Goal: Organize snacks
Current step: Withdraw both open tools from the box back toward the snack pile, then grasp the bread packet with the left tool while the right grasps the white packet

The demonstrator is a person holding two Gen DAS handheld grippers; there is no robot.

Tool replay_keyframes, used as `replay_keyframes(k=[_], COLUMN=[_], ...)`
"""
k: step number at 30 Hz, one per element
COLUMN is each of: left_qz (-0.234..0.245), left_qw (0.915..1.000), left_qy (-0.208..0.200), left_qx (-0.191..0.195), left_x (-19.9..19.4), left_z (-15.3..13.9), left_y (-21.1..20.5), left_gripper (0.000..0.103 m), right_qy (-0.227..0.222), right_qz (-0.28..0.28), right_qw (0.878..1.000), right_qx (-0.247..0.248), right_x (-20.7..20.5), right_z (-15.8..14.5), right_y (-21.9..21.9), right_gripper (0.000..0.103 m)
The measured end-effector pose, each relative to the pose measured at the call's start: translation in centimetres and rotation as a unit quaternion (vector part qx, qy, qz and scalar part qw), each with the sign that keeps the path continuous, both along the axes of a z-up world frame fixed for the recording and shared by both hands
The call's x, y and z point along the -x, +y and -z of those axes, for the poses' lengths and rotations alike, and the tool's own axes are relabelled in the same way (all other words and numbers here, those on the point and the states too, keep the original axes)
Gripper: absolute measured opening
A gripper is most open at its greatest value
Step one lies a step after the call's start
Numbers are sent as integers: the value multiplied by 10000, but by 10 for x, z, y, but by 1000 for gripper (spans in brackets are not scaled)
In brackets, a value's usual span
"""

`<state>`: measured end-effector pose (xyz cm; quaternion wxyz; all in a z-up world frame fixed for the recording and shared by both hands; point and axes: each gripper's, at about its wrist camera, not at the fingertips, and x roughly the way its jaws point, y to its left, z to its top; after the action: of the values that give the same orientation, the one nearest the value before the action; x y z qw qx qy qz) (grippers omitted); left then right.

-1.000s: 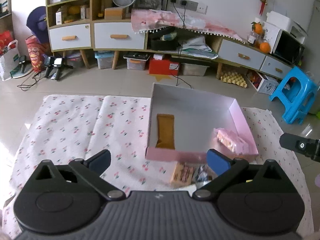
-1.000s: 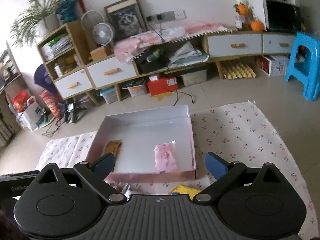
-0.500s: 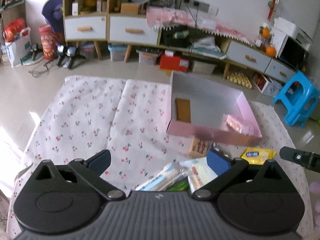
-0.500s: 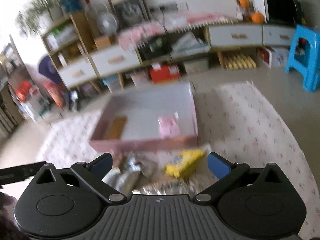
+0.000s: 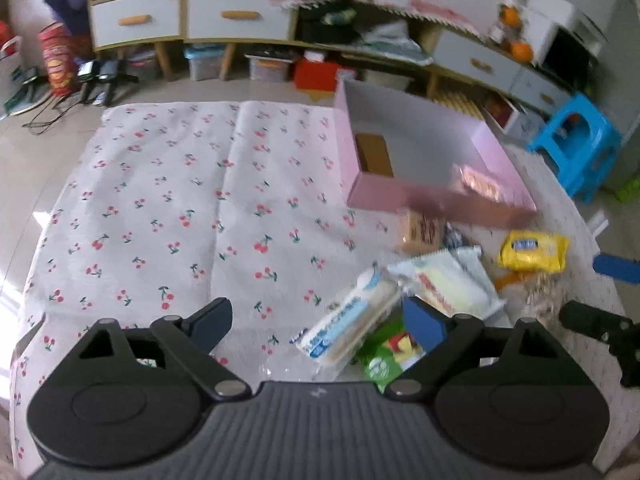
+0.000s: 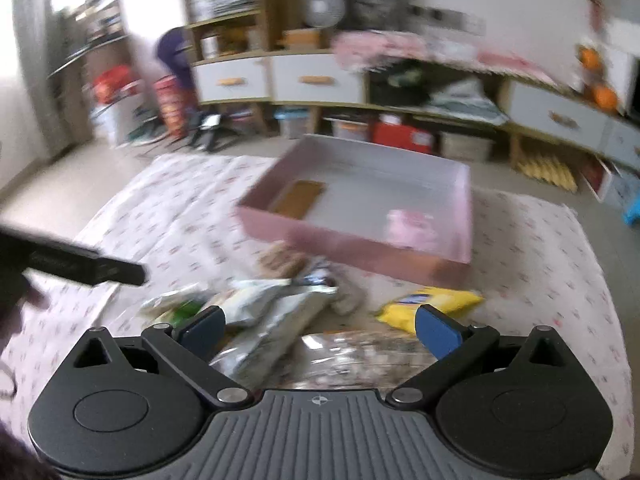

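Left gripper (image 5: 318, 322): jaws spread wide but closing, pads not pressing on anything; a white-and-blue packet (image 5: 347, 320) lies between them on the cloth
Right gripper (image 6: 320, 330): jaws spread, gripping nothing, poised over a clear crinkly bag (image 6: 360, 354) and a silver packet (image 6: 264, 340)
Snack pile: loose on the cherry-print cloth (image 5: 168, 200), just in front of the box's near wall
Yellow packet (image 5: 534, 250): at the right edge of the pile, near the box but outside it
Pale yellow wafer pack (image 5: 448, 284): beside the white-and-blue packet, touching it
Green packet (image 5: 384, 356): partly under the white-and-blue packet
Pink box (image 5: 440, 202): open, on the cloth's far right part
Inside box: a brown bar (image 5: 374, 154) at the left wall, a pink packet (image 6: 412, 228) in the near right corner, well apart
Sharpness: right wrist view blurred, labels unreadable
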<state>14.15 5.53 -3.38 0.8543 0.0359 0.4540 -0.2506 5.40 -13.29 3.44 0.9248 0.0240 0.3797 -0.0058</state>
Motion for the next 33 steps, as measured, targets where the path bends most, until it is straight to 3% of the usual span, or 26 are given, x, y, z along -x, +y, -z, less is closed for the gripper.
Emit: replay_keyframes(k=[6,12,18,23,33], left_qz=[380,574,872,1210,1398], left_qw=[9988,9964,9918,9863,9829], left_qy=[76,231,473,424,97], left_qx=[-311,-584,-805,-1040,-1194], left_x=[4,1,0,3,2], left_z=[9,14,22,28,35], left_y=[-3,2,4,-6,-22], left_gripper=[79,65,50,46,41], right_qy=[-35,38,27,100,100], right_qz=[-766,-1094,-1258,-1472,-1884], right_qw=[9962,9897,9828,9764,9604], right_qx=[410,925,1351,1578,2050], right_x=[1,-5,-16,-26,-41], right_z=[9,21,30,39,57], right_y=[35,49,51,55,70], right_gripper=[102,100,88,71,60])
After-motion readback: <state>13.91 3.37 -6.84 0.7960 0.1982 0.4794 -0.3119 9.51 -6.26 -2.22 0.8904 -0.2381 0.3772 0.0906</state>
